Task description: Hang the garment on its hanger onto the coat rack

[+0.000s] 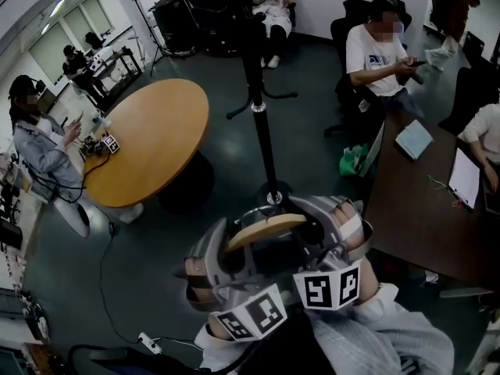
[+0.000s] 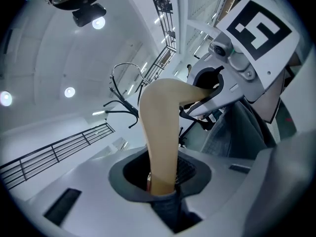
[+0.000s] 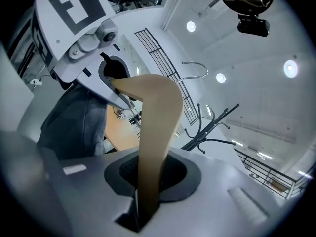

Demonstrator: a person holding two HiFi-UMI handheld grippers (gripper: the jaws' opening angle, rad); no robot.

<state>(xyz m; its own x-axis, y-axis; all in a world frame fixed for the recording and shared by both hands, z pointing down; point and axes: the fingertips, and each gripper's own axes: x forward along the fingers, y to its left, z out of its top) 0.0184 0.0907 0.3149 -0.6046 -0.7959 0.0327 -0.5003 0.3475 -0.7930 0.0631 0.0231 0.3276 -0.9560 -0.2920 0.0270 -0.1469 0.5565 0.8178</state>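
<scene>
Low in front of the person, just short of the coat rack: wooden hanger carried roughly level, grey garment draped over its shoulders and hanging below. Not yet on any peg.

Left gripper clamped on one arm of the hanger, jaws partway closed with the wood pinched between the pads, a fold of grey cloth showing just below the wood in the same gap. Right gripper likewise closed on the other arm, gap narrower, only wood visible between the pads. Both grips well out from the middle, leaving the wire hook free and pointing up.

Handling, judged from looks alone: hanger stiff, curved and smooth-finished, so liable to slide or twist under a loose pinch; probably light by itself. Garment soft and fairly thick, likely the greater part of the load, free to swing and to slip off a tilted shoulder. Best kept level, with a firm hold on both arms as now, clear of the hook. Calls for raising above a peg, then lowering hook-first onto it. Pegs thin and curved, hence careful aiming and no jerks.
</scene>
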